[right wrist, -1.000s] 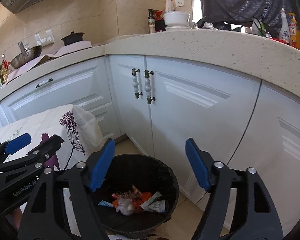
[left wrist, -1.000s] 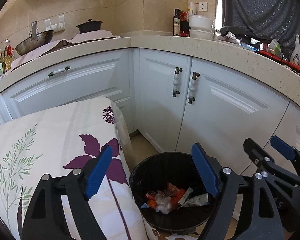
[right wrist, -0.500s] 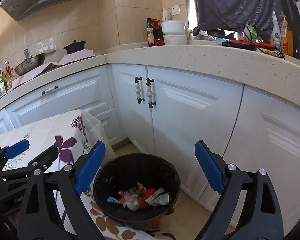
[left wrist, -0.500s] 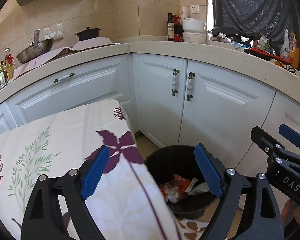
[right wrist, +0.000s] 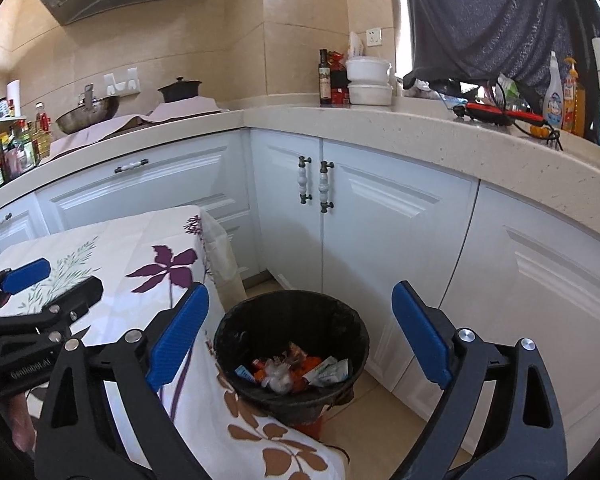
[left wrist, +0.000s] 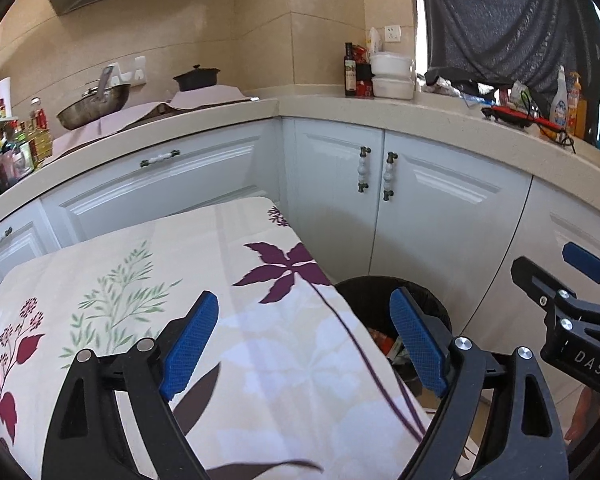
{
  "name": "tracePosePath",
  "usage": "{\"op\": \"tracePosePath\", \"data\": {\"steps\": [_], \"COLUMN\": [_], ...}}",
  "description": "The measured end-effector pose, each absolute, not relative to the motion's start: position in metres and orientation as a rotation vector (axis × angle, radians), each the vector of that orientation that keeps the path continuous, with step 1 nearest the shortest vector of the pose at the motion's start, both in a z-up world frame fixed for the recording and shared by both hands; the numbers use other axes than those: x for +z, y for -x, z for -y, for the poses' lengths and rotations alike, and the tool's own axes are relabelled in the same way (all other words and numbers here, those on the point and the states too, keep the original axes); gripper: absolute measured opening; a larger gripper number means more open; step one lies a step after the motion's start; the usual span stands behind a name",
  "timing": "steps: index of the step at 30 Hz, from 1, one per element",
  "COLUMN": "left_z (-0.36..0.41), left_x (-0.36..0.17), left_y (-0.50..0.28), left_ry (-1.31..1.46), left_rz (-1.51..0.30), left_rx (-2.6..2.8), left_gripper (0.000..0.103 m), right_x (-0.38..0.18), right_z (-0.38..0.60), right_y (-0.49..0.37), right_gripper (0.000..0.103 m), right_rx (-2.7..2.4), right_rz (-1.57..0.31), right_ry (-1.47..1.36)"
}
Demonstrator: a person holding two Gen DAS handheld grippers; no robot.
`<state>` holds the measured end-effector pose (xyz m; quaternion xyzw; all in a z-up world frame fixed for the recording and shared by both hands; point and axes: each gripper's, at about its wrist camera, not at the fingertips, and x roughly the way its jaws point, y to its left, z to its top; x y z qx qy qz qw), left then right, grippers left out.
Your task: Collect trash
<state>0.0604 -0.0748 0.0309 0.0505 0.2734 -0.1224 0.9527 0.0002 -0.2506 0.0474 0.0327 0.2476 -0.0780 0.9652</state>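
Nearest to us, our left gripper [left wrist: 304, 344] with its blue ribbed pads stood spread wide and empty above the cream tablecloth printed with purple and green leaves [left wrist: 140, 264], touching nothing, and our right gripper [right wrist: 300, 336] was likewise spread wide with nothing between its blue pads. Just past the right gripper, the round black bin lined with a black bag [right wrist: 352, 328] sat on the floor beside the table's draped corner, holding the crumpled orange and white wrappers [right wrist: 292, 370] at its bottom. Behind it stood the white cabinet doors [right wrist: 380, 240] under the speckled beige countertop [right wrist: 380, 128].
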Motion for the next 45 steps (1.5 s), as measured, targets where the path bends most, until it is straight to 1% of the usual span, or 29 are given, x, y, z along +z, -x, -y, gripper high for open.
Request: {"op": "tracePosePath", "data": {"steps": [18,45], "left_z": [0.04,0.033], "left_x": [0.048,0.054], "left_y": [-0.017,-0.011], "left_ry": [-0.067,-0.044], "left_rz": [-0.521,-0.509], "left_rx": [-0.225,-0.223], "left_gripper": [0.086,0.086], "right_x": [0.073,0.079], "right_z": [0.217,0.216], "right_y": [0.045,0.051], "right_gripper": [0.092,0.094], "right_rx": [-0.136,-0.146], "right_rz": [-0.451,-0.434], "right_ry": [-0.018,-0.002]}}
